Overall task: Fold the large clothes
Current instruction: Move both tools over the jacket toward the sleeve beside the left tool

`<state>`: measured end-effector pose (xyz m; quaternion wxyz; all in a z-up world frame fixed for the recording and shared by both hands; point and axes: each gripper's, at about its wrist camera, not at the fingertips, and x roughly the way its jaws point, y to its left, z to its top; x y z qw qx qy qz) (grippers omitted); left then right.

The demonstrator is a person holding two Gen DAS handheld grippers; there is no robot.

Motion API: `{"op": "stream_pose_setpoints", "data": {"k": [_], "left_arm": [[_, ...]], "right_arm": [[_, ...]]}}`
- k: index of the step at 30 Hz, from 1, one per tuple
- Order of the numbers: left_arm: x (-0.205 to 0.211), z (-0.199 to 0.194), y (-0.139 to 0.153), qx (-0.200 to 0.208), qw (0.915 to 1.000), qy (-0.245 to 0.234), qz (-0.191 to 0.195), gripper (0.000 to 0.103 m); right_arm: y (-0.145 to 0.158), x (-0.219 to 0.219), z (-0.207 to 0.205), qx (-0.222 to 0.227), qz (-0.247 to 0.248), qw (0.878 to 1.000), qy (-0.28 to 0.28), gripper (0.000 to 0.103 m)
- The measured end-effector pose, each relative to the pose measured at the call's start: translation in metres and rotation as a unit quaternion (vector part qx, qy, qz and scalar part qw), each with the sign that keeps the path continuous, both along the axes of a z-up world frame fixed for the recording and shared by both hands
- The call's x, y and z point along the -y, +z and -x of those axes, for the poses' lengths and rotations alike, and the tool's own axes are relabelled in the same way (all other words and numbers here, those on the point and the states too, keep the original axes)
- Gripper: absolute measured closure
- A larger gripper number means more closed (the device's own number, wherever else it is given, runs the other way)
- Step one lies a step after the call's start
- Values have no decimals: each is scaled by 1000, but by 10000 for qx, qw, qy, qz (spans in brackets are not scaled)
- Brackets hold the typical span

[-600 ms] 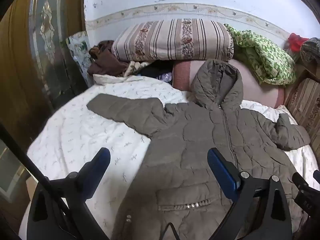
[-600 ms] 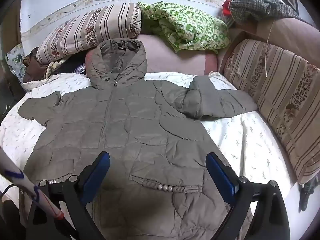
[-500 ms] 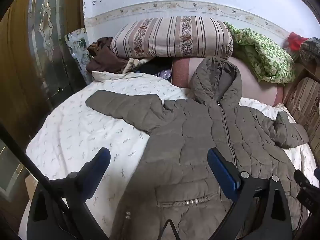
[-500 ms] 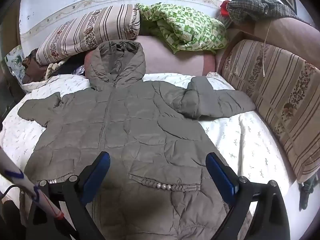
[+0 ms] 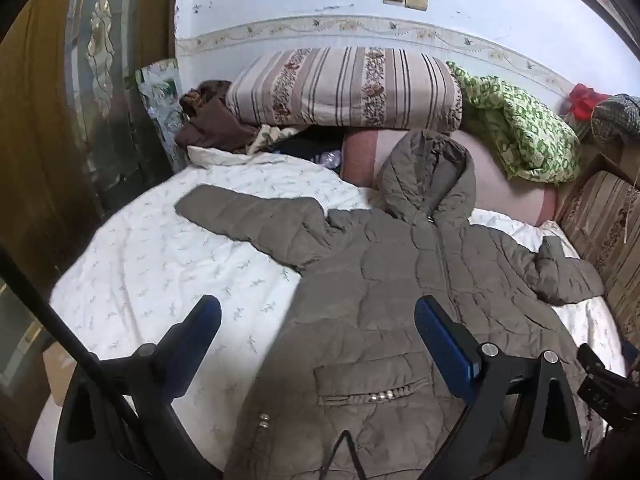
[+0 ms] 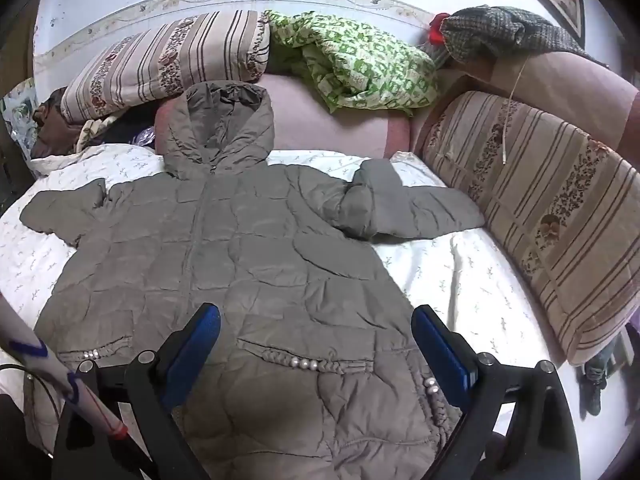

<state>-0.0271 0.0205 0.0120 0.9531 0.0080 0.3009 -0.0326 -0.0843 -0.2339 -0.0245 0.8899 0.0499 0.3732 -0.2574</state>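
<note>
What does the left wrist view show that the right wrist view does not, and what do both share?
Only the left wrist view shows the dark wooden door with gilt trim and the open left gripper. Only the right wrist view shows the striped floral sofa cushion, the grey checked tweed garment and the open right gripper. Both show the grey-brown quilted hooded coat spread flat on the white printed bedsheet.

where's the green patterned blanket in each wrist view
Left wrist: the green patterned blanket lies upper right, right of the striped pillow.
Right wrist: the blanket lies top centre, again right of the striped pillow.
Shared landmark: the jacket's hood, below the pillow and blanket in both.
</note>
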Motion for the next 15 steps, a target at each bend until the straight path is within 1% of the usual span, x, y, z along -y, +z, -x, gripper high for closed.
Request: {"op": "stream_pose_setpoints", "data": {"k": [4,6,10,13,14,15], "left_arm": [[8,7,1,295,9987,70,-402,6],[12,10,0,355,9982,28,-492,6],[17,9,-4,173,9989,-270,-345,6],[22,9,-10,-43,9982,-488,-334,6],[22,10,-10,-80,9981,-568,-233,6],[20,12,-9,-124,9976,-676,-19,6]], "right_arm": [[0,2,1,-14,-19,10000,-43,5],[1,3,2,-13,-13,10000,-57,5],[3,5,5,25,20,9999,-115,5],[4,7,7,36,11,9999,-150,5],[4,8,7,36,6,9999,-157,5],[4,8,7,43,5,9998,-170,5]]}}
